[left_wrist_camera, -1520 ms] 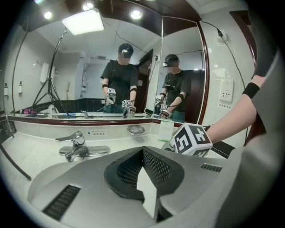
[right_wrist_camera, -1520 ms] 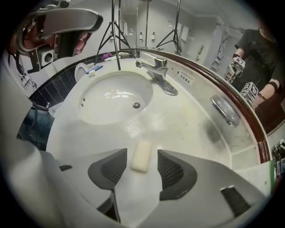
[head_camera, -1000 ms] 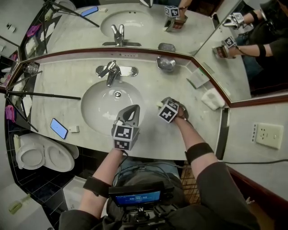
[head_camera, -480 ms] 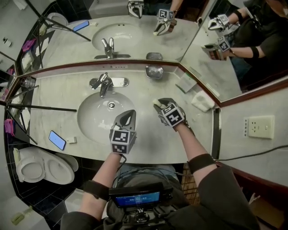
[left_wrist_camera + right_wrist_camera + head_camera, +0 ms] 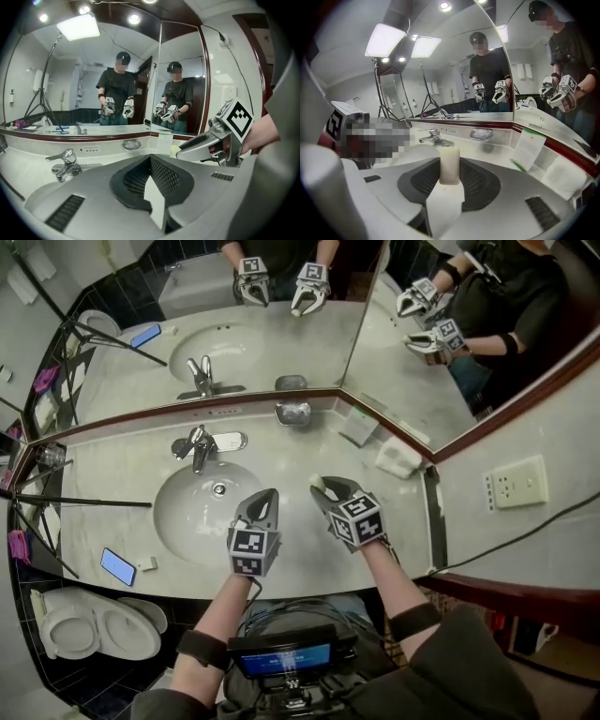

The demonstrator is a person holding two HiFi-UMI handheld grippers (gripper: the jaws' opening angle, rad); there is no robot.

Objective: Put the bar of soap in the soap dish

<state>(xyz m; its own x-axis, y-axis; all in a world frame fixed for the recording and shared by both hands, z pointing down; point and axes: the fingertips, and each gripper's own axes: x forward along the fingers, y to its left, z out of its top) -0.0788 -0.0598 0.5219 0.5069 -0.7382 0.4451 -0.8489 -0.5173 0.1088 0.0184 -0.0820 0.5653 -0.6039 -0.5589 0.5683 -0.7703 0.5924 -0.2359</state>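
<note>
The jaws of my right gripper (image 5: 325,491) pinch the bar of soap (image 5: 450,165) upright, by its lower end only, at centre frame. Slick soap could squirt out into the sink (image 5: 202,512) at left. The soap dish (image 5: 292,413) waits above centre. My left gripper (image 5: 151,164) is closed and empty.

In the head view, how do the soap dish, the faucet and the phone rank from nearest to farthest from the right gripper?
From the right gripper, which holds the bar of soap:
1. Soap dish: just ahead, at the back of the counter.
2. Faucet: farther left, also at the back.
3. Phone: far left, near the front edge.
</note>
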